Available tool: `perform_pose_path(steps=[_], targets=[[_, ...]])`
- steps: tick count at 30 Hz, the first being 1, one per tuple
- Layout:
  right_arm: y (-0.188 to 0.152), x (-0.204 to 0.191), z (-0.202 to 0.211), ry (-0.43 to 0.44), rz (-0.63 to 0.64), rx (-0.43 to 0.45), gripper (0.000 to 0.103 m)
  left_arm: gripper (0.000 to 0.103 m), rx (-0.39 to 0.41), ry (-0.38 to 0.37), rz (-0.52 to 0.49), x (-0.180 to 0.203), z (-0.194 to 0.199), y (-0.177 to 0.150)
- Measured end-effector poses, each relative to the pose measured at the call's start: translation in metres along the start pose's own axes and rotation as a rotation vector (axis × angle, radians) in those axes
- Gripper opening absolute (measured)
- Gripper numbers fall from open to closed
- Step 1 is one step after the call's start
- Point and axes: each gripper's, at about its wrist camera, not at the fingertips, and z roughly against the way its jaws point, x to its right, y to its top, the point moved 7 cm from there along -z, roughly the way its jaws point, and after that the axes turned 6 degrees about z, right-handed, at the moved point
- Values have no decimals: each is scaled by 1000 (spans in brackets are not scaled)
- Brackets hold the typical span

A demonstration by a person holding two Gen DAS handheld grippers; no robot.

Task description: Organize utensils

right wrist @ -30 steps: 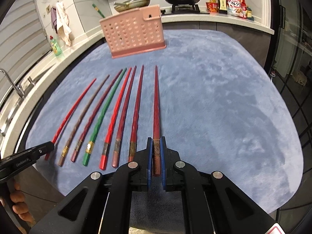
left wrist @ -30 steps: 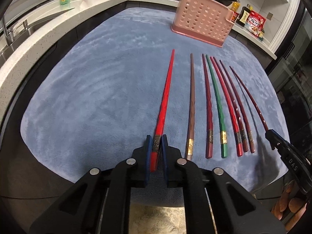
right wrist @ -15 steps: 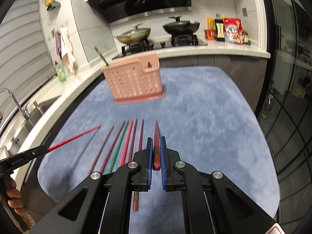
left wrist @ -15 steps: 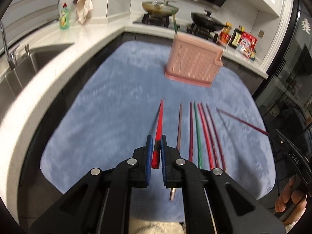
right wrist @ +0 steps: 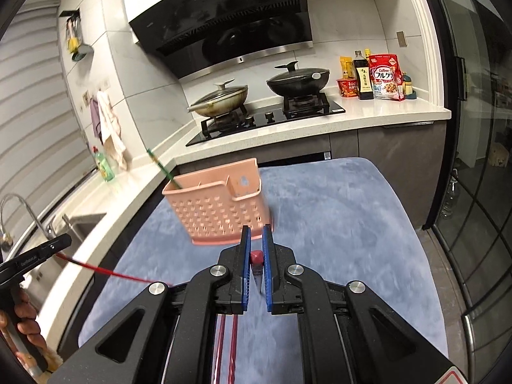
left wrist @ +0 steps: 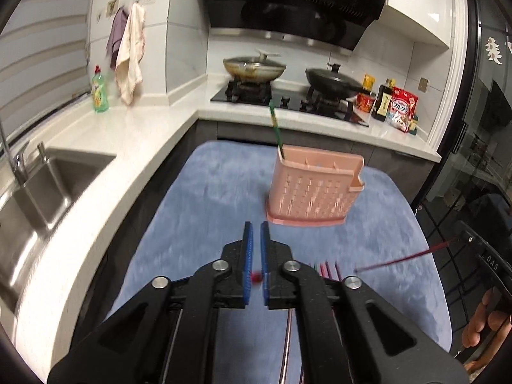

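L gripper (left wrist: 256, 249): blue-padded fingers (left wrist: 247, 256) pinch the bright red chopstick (left wrist: 256, 277). In L wrist view only its end shows as a red dot between the pads, stick pointing along the camera axis. In R wrist view the same stick (right wrist: 105, 270) runs as a thin red line from the L gripper (right wrist: 62, 244) at frame left, down-right toward the R gripper body, clear of the mat.

R gripper (right wrist: 256, 249): fingers (right wrist: 245, 256) clamp the dark red chopstick (right wrist: 256, 257); blunt end seen head-on between the pads. In L wrist view this stick (left wrist: 403, 259) slants from the R gripper (left wrist: 464, 240) at frame right down-left over the mat.

Pink basket (left wrist: 312, 188): perforated, stands upright on the blue mat (left wrist: 211, 192), ahead of both grippers, well apart from the pads. One green chopstick (left wrist: 275, 124) stands tilted in its L-end compartment, top leaning away.

Remaining chopsticks (left wrist: 326, 268) lie on the mat under/behind the L gripper body; only tips show, count n/a. R wrist view shows two reddish ones (right wrist: 228, 345) below the R gripper.

Bkgd: sink (left wrist: 41, 185) at L, gas hob with lidded pan (left wrist: 252, 67) and black wok (left wrist: 332, 81), range hood (left wrist: 297, 3) above, green soap bottle (left wrist: 99, 91), cereal bag (left wrist: 403, 108) and sauce bottle (left wrist: 384, 102) on the counter.
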Motion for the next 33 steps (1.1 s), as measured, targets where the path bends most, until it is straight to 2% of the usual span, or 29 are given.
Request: perform_pose_path(steps=[10, 14, 18, 23, 26, 30, 33], targets=[[62, -5, -21, 76, -21, 65, 7, 3, 76, -29, -26, 27, -18, 64], [73, -11, -17, 80, -14, 93, 7, 4, 70, -44, -30, 26, -18, 66], [74, -16, 2, 73, 2, 124, 7, 5, -20, -63, -14, 5, -26, 29], [73, -17, 35, 67, 8, 153, 7, 6, -189, -35, 11, -41, -32, -61], [70, -18, 52, 54, 11, 159, 7, 14, -277, -2, 46, -70, -28, -115], [63, -19, 74, 29, 14, 169, 7, 15, -350, 9, 65, -87, -20, -164], [58, -20, 85, 28, 4, 170, 7, 19, -380, 0, 76, -90, -16, -185]])
